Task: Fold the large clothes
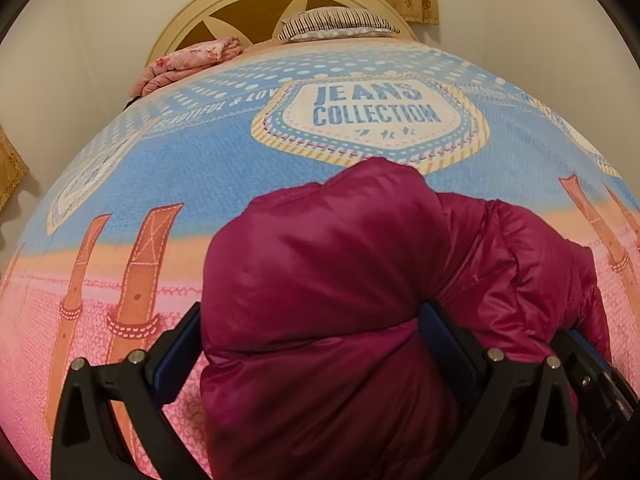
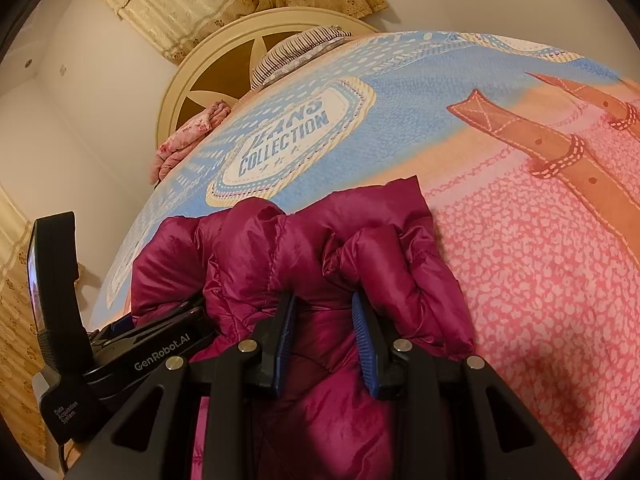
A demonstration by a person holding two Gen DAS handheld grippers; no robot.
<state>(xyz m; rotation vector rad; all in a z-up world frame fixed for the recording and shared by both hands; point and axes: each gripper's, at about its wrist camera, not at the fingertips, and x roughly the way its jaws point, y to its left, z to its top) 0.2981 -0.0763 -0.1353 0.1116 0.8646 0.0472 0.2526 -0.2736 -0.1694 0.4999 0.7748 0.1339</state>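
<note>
Between both pairs of jaws bunches the shiny magenta quilted puffer jacket (image 1: pixel 332 280), left gripper (image 1: pixel 316 344) and right gripper (image 2: pixel 325 336) each clenched on its folds above the bed.

One magenta puffer jacket (image 1: pixel 320 280), two tools, one printed bedspread (image 1: pixel 200 168), one striped pillow (image 1: pixel 336 24), one folded pink blanket (image 1: pixel 188 60)

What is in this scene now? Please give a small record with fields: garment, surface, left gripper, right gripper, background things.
garment: magenta puffer jacket, bunched up on the bed
surface: bedspread in blue and pink, printed "JEANS COLLECTION"
left gripper: fingers wide apart, a thick roll of jacket between them
right gripper: fingers close together, pinching a fold of jacket
background things: round headboard, striped pillow, folded pink floral blanket, beige curtain
</note>
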